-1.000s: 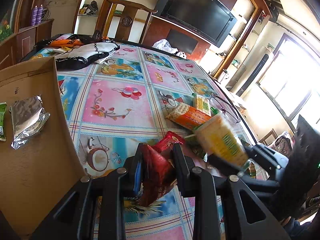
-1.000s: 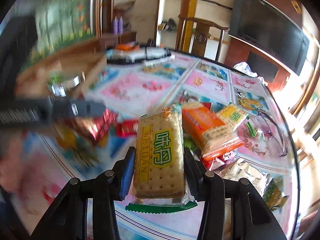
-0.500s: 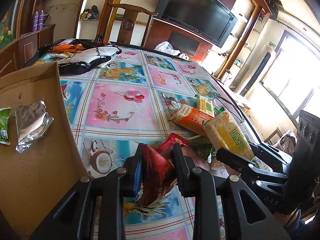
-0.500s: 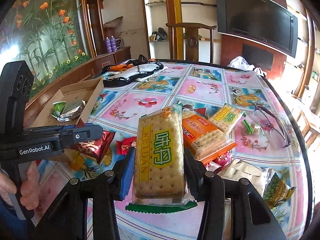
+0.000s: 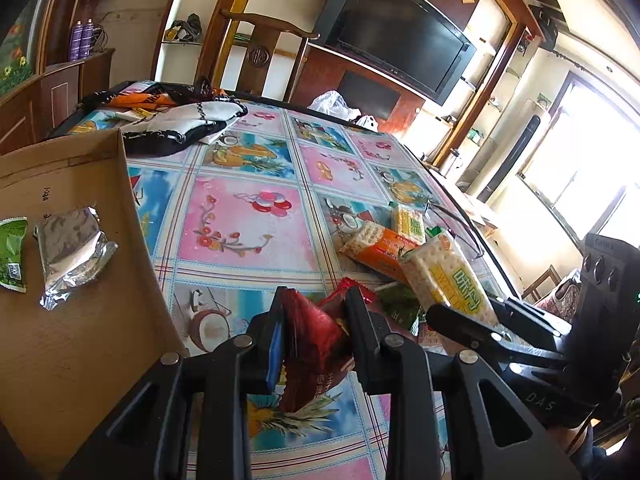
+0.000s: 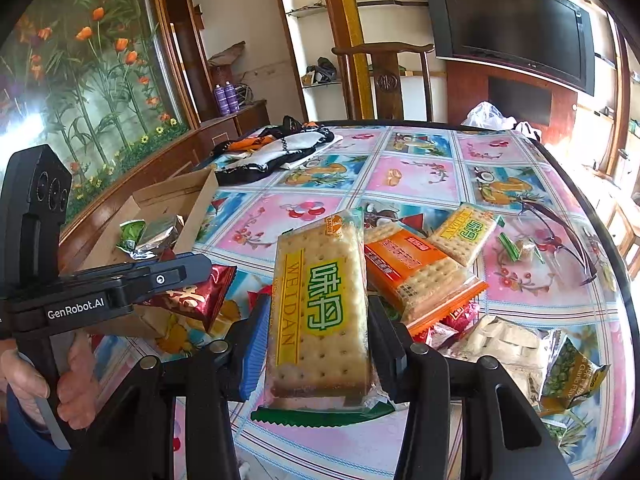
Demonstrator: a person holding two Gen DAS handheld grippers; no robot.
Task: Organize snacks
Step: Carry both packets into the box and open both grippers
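Note:
My left gripper [image 5: 316,312] is shut on a dark red snack packet [image 5: 314,344], held above the table just right of the cardboard box [image 5: 80,352]; the packet also shows in the right wrist view [image 6: 196,292]. My right gripper [image 6: 316,320] is shut on a yellow cracker pack [image 6: 320,312], held upright above the table; it also shows in the left wrist view [image 5: 448,276]. The box holds a silver foil packet [image 5: 70,250] and a green packet [image 5: 12,252]. An orange cracker pack [image 6: 416,272] and a second yellow cracker pack [image 6: 464,232] lie on the table.
More snacks lie at the table's right: a white packet [image 6: 504,340], a green-yellow bag [image 6: 572,372], small red packets [image 6: 456,316]. Glasses [image 6: 560,236] lie near the right edge. Folded cloth [image 5: 176,120] sits at the far side. A chair [image 6: 384,76] stands behind.
The right gripper with the cracker pack has moved a little away from the left gripper and steadied. The left gripper still holds the red packet beside the box, barely moved.

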